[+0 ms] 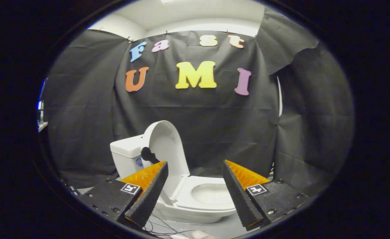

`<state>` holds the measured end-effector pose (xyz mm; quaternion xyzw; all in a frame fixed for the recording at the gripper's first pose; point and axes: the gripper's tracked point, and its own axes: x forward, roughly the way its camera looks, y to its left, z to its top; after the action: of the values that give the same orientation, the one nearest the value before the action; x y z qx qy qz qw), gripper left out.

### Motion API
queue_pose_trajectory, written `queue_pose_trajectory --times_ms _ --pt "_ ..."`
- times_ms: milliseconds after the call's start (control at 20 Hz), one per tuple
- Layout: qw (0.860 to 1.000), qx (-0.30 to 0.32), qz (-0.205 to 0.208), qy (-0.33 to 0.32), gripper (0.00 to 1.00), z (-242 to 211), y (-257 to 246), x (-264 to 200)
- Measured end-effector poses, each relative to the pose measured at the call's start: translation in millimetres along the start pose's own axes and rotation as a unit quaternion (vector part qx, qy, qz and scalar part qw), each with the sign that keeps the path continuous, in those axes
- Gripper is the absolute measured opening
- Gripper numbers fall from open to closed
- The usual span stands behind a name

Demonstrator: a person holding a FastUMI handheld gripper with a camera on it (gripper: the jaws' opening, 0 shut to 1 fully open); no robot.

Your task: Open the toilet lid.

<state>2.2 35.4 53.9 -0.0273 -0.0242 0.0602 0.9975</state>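
The toilet lid (164,146) stands upright against the tank (125,156); rigid, light, smooth plastic, best taken at its rim. The gripper (195,189) is spread wide, holding nothing

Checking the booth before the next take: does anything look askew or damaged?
Nothing stands out. The toilet lid stands upright against the tank, seat down and intact. The gripper jaws are open, holding nothing.

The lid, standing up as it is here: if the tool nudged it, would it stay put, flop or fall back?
The lid looks like a stiff, glossy shell, so it would likely swing on its hinge rather than bend. It stands raised against the tank, so a light push backward probably changes nothing; a pull forward could drop it onto the seat. The tool is open, touching nothing.
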Motion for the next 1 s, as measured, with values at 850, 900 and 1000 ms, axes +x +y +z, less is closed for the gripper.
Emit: queue_pose_trajectory --times_ms 850,900,1000 --pt "0.997 0.044 -0.058 0.013 1.0 -51 -79 -31" --pt "0.997 0.044 -0.058 0.013 1.0 -51 -80 -32" --pt "0.997 0.042 -0.058 0.013 1.0 -52 -79 -32"
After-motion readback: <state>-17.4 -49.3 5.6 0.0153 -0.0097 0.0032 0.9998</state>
